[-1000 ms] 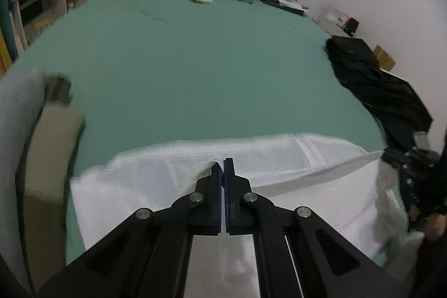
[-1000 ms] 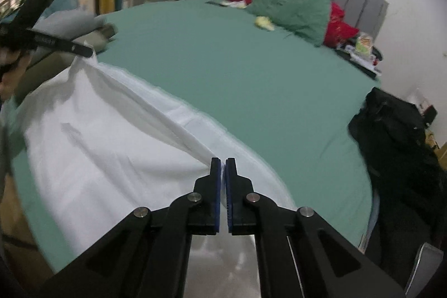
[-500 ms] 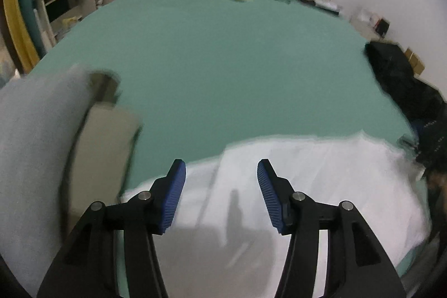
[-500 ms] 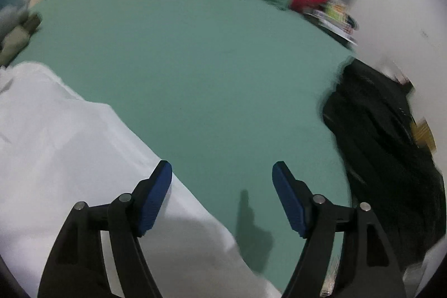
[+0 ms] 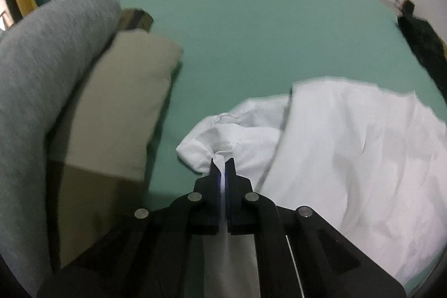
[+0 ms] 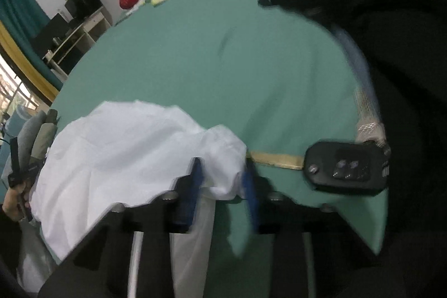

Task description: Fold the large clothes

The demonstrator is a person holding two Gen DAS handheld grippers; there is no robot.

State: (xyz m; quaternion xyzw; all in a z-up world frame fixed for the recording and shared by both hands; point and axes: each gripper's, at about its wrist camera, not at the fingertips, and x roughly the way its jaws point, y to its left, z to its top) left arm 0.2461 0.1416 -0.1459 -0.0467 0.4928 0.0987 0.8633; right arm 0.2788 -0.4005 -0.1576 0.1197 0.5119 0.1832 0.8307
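Pinching white garment (image 5: 349, 147) again, left tongs (image 5: 222, 161) reclosed, right tongs (image 6: 220, 172) still apart.

The left gripper (image 5: 223, 161) was pinched shut on the cloth (image 5: 349, 147). The right gripper (image 6: 222, 175) was open, with cloth between its fingers.

White garment (image 5: 349, 147), plain thin fabric, lies rumpled on the near part of the green bed (image 5: 251, 32). Broad, fairly flat section to the right, creased; a bunched corner with a stitched hem to the left, pinched between the closed fingers of the left tool (image 5: 222, 162). Its other corner (image 6: 223, 158) bulges between the parted fingers of the right tool (image 6: 222, 175).
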